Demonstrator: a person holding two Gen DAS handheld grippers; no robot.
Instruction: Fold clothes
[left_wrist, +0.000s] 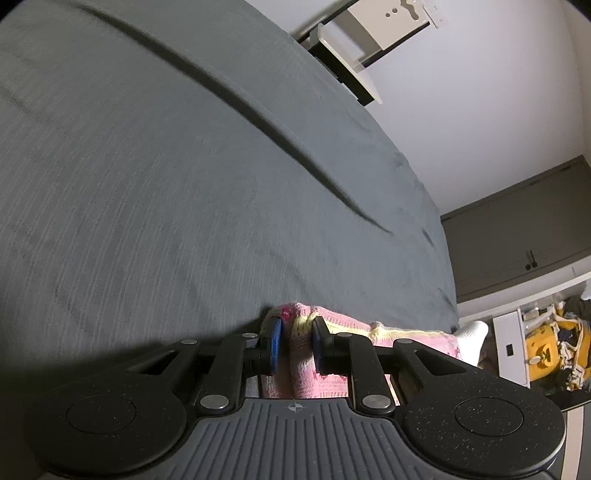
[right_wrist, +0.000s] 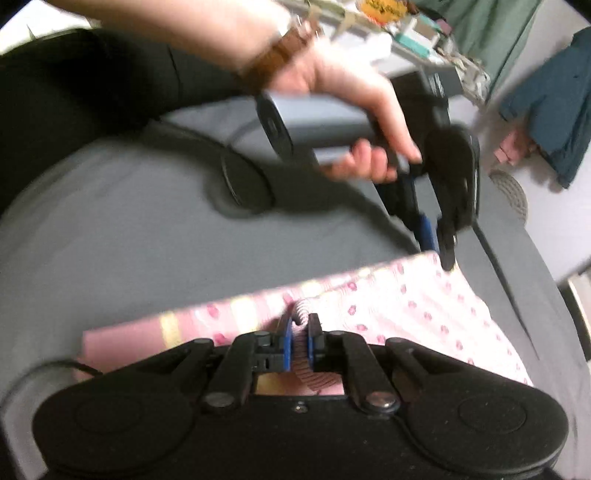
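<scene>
Right gripper (right_wrist: 299, 334): clamped on a bunched pink fold of the garment (right_wrist: 399, 310).
Left gripper (right_wrist: 437, 240): held by a hand (right_wrist: 354, 99), pinching the garment's far corner.
Garment: pink, spotted, lying on the grey bed (right_wrist: 129, 251).
Focus: blurred.

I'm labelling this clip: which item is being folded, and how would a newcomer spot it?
Start from the grey bedsheet that fills the view. On it lies the pink garment, pinched by both tools. It alone is pale pink with darker pink spots and a yellow-striped edge.

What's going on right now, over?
Left gripper shut on pink garment. Right gripper shut on its edge. Garment lifted over grey bed. Nothing in the way.
</scene>
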